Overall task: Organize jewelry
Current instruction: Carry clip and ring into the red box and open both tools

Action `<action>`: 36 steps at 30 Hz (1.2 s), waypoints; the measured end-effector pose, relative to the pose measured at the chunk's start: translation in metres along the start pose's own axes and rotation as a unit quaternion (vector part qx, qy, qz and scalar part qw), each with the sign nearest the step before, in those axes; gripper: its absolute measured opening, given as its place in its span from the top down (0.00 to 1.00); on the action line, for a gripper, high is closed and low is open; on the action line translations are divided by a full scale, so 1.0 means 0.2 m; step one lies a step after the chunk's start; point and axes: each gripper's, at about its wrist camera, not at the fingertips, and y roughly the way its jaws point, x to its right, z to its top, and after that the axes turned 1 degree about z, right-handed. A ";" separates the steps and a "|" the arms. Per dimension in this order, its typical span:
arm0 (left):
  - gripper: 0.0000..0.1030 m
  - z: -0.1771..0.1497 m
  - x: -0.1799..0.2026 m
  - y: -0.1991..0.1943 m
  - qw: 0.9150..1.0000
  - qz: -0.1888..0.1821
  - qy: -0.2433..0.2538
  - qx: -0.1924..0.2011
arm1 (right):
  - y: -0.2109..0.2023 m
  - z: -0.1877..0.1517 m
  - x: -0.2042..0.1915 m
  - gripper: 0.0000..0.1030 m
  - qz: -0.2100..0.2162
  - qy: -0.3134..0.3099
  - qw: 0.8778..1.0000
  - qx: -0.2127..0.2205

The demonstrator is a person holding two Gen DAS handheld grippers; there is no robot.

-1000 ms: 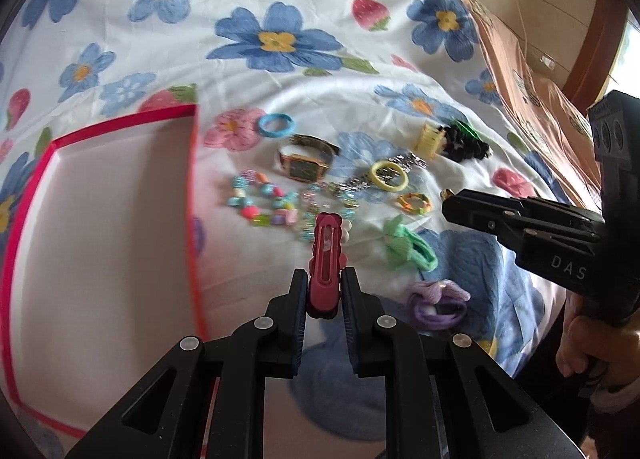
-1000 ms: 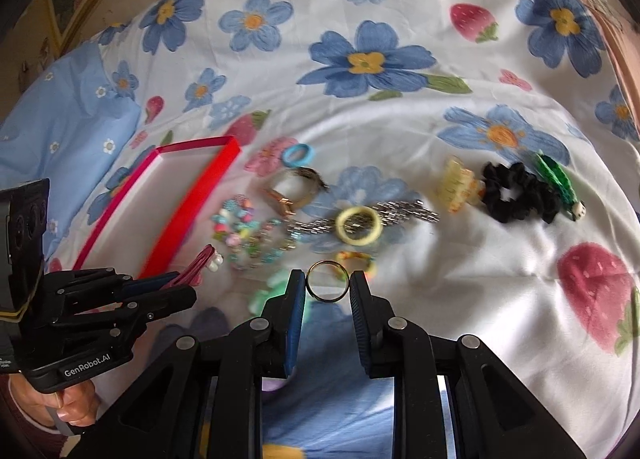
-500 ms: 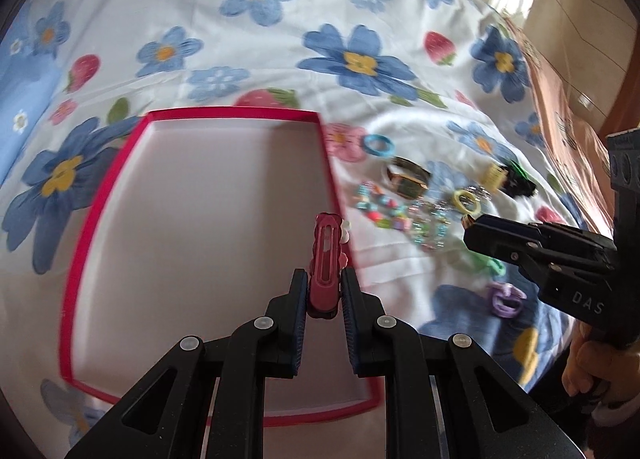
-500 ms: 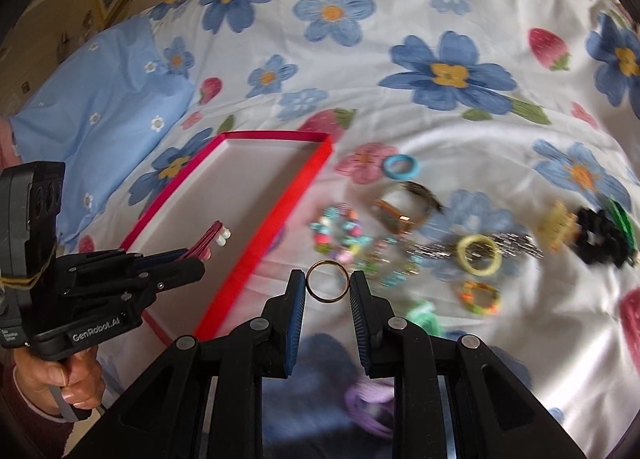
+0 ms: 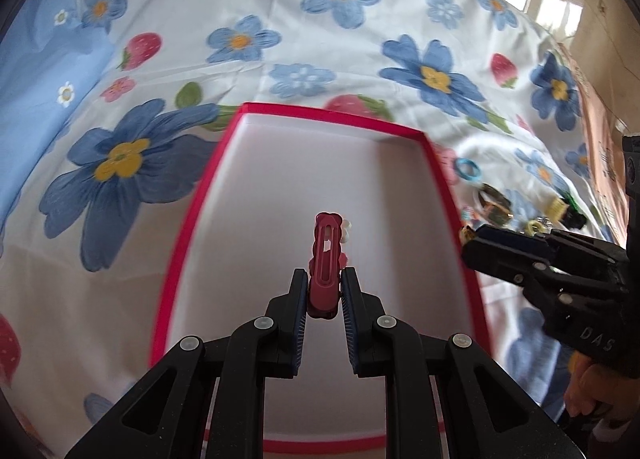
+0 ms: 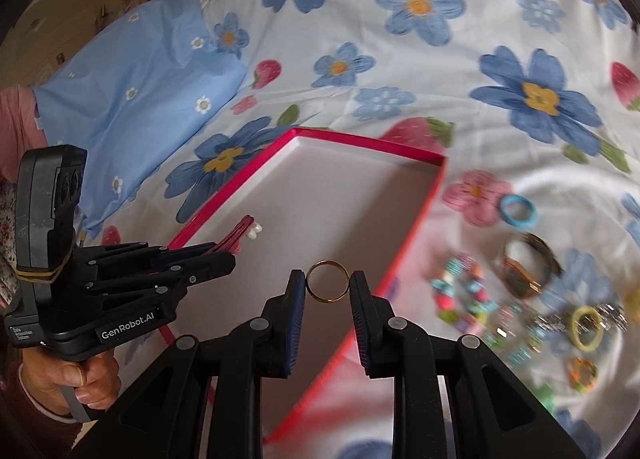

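— Since a second ago, what has been shifted?
— Both grippers have been carried leftward from the jewellery pile; the red box (image 5: 440, 187), formerly at the left edge of the left wrist view, is now centred under the left gripper (image 5: 324, 291).

— How is the left gripper seen?
— It is closed on a dark pink hair clip (image 5: 325, 263), which is pinched at its lower end and held upright above the box's white floor. Small white beads are seen at the clip's tip.

— And the right gripper?
— A thin gold ring (image 6: 328, 281) is clamped between the pads of the right gripper (image 6: 328, 291), held over the box near its right wall. From the left wrist view the right gripper is seen just beyond that wall.

— Where is the remaining jewellery?
— It is spread on the flowered bedsheet (image 6: 420, 59) to the right of the box: a blue ring (image 6: 519, 212) nearest the box's far corner, a watch (image 6: 528, 267) below it, a beaded bracelet (image 6: 464, 299) beside the watch, a yellow ring (image 6: 587, 327) on a silver chain, and a small orange ring (image 6: 583, 373) further down. Much of this is blurred
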 end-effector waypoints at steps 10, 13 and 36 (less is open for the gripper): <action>0.84 0.06 -0.07 0.17 0.999 0.024 -0.007 -0.025 | 0.27 0.03 -0.07 0.78 -0.004 -0.033 0.998 -0.047; 0.84 0.06 -0.07 0.20 0.999 0.027 -0.006 -0.030 | 0.31 0.02 -0.08 0.78 -0.010 -0.045 0.997 -0.057; 0.79 0.04 -0.03 0.23 0.998 0.051 0.009 -0.031 | 0.37 0.02 -0.09 0.77 -0.015 -0.059 0.995 -0.073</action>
